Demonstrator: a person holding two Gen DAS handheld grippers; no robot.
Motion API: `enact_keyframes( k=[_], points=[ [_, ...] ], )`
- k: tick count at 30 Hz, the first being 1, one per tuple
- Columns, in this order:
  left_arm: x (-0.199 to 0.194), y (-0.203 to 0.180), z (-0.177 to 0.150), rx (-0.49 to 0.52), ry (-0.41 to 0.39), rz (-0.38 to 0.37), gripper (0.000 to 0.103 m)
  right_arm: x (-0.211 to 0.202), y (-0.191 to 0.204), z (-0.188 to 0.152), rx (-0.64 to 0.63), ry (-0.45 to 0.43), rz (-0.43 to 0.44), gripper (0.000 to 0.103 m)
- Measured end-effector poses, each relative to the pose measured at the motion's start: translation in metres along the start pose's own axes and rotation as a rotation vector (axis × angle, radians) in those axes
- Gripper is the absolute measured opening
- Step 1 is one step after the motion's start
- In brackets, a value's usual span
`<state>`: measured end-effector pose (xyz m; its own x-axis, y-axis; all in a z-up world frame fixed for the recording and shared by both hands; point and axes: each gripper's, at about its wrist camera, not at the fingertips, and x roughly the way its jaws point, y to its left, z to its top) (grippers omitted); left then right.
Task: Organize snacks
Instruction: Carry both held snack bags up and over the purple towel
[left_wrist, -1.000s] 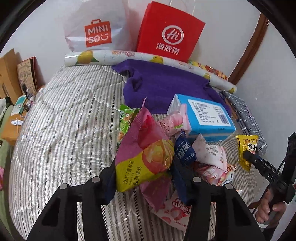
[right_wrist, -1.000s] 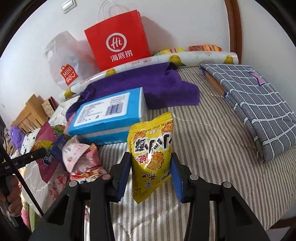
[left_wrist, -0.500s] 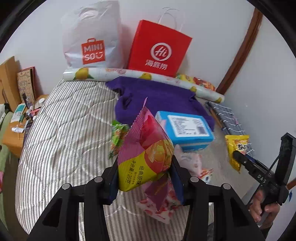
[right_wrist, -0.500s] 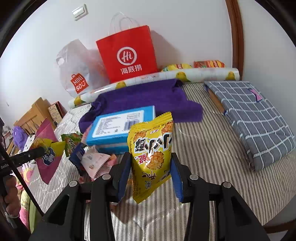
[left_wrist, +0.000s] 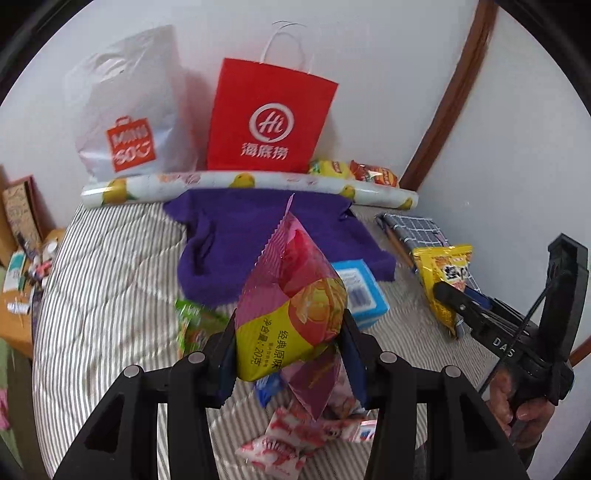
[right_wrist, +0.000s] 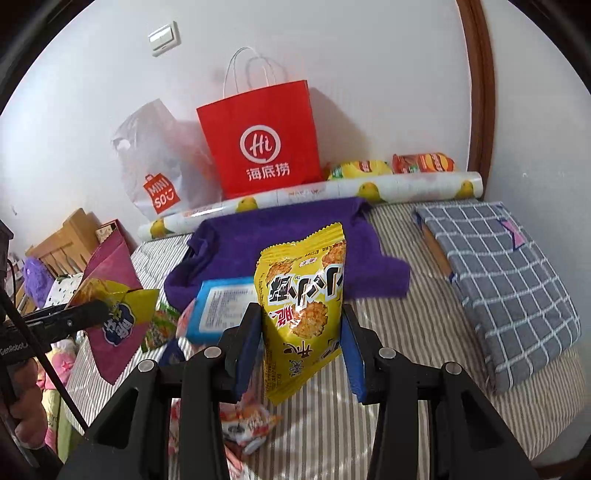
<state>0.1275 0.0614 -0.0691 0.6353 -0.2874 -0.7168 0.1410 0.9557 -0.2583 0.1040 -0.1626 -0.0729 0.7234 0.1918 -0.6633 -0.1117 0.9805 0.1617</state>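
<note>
Left gripper (left_wrist: 288, 354): clenched on a pink-and-yellow snack bag (left_wrist: 291, 314), blue pads pressing both sides; bag puffed, yellow lower band with printed characters, pink zigzag-edged top seam pointing up, held clear above the striped bed (left_wrist: 110, 295).

Right gripper (right_wrist: 301, 347): clenched on a yellow cracker bag (right_wrist: 303, 306), upright, bold black characters and round cracker pictures on the front, serrated top edge; also held clear above the bed.

Below the pink-and-yellow bag on the bed: small pink-and-white packets (left_wrist: 291, 439), a blue-wrapped piece (left_wrist: 267, 386), a green packet (left_wrist: 192, 325) to its left, a blue box (left_wrist: 360, 291) just beyond it.

Beyond the blue box: purple cloth (left_wrist: 258, 236), a rolled sheet with lemon print (left_wrist: 240, 182), then a red paper bag (left_wrist: 267, 122) and a white plastic bag (left_wrist: 129, 110) against the wall.

Left view only: a cluttered wooden side table (left_wrist: 22, 266) left of the bed, the right gripper from the side with a hand (left_wrist: 517, 410) at its grip.

Right view only: a wall switch (right_wrist: 165, 38) above the white plastic bag, the full grey checked cloth (right_wrist: 509, 280) right of the purple cloth, the dark-blue logo on the pink bag's far face, a purple plush toy (right_wrist: 35, 275) at far left.
</note>
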Motion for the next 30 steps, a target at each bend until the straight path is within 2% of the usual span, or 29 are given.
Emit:
enact_keyframes(
  k=[13, 15, 24, 30],
  points=[
    [0.042, -0.016, 0.065, 0.074, 0.021, -0.023, 0.046, 0.054, 0.004, 0.065, -0.026, 0.001, -0.018, 0.042],
    [0.048, -0.016, 0.075, 0.083, 0.021, -0.008, 0.046, 0.062, 0.002, 0.072, -0.022, 0.000, -0.018, 0.042],
    [0.078, 0.000, 0.119, 0.082, 0.014, 0.010, 0.046, 0.103, -0.006, 0.108, -0.013, -0.011, -0.032, 0.042],
    [0.101, 0.016, 0.136, 0.078, 0.020, 0.012, 0.046, 0.134, -0.015, 0.121, 0.011, 0.007, -0.036, 0.042]
  ],
)
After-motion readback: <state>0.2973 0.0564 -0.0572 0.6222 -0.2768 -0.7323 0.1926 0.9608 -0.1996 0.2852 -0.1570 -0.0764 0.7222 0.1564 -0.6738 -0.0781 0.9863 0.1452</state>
